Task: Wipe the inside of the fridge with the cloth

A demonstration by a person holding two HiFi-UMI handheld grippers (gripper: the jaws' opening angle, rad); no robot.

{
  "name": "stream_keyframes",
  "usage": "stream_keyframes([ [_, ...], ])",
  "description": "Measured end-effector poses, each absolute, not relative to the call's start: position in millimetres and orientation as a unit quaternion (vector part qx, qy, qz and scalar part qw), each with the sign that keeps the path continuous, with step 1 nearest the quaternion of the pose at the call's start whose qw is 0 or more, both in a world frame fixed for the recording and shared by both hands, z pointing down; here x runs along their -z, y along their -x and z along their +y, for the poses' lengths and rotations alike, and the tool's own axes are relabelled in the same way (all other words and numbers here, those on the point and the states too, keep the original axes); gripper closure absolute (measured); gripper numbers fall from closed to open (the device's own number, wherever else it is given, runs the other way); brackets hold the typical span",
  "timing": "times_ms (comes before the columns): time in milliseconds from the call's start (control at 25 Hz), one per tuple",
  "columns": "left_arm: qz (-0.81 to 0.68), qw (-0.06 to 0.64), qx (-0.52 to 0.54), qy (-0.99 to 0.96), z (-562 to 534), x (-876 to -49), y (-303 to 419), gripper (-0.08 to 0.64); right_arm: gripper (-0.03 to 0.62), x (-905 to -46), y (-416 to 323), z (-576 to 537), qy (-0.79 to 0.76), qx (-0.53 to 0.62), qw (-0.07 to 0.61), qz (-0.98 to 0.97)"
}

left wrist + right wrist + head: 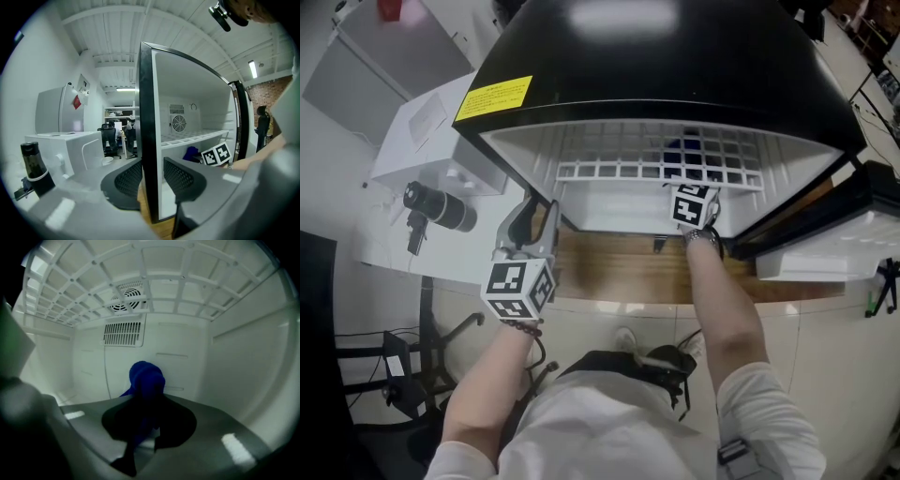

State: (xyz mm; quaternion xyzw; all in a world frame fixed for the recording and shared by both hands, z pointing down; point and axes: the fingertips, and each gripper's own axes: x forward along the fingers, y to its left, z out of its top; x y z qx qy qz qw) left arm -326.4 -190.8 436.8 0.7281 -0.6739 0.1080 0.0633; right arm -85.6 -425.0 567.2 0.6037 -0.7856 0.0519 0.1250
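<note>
Fridge [675,56]: small unit, black casing, white inside. Stands on the wood-topped desk [619,272], open side twd the person, door [825,239] swung out at head view's right. Rear wall carries a round fan grille [126,296] w/ a slotted vent [122,333] below it.

White cabinet [422,131]: just beside the fridge, at its left in head view.

Wire shelf [656,172]: white grid, fitted across the upper part of the fridge interior.

Left gripper [152,180]: at the fridge's left front corner. Jaws straddle the front edge of the left side wall & are closed on it, one pad outside, one inside. Held roughly level.

Right gripper [145,416]: reached into the fridge under the wire shelf. In head view only its marker cube [694,204] & the forearm show at the opening. Jaws nearly together, clamped on the cloth.

Cloth [146,378]: blue, bunched. Sticks out fwd of the right jaws, inside the lower compartment, twd the rear wall below the vent. Contact w/ wall or floor cannot be told. Also seen through the shelf grid in head view.

Black flask [441,206]: on the white cabinet, left of the left gripper.

Yellow label [494,97]: on the fridge's black top, left front corner. Print too small to read.
</note>
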Motion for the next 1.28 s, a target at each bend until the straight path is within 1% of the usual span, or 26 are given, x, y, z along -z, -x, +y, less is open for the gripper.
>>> stream_keyframes([
  [400, -0.679, 0.066, -0.110, -0.723, -191.0, -437.3, 326.6, 0.425, 0.528, -569.3, 57.0, -425.7, -0.630, -0.059, 0.130, -0.764],
  [960, -0.673, 0.067, -0.115, -0.728, -190.5, -437.5, 326.1, 0.425, 0.528, -567.7, 37.4, -416.8, -0.654, -0.060, 0.136, -0.742],
  [1120, -0.670, 0.068, -0.114, -0.730, -190.2, -437.6, 325.8, 0.425, 0.528, -554.7, 47.0, -407.5, -0.642, -0.057, 0.114, -0.756],
  [1280, -0.668, 0.069, -0.111, -0.733, -189.9, -437.4, 325.8, 0.425, 0.528, -538.7, 81.7, -387.0, -0.610, -0.050, 0.090, -0.786],
])
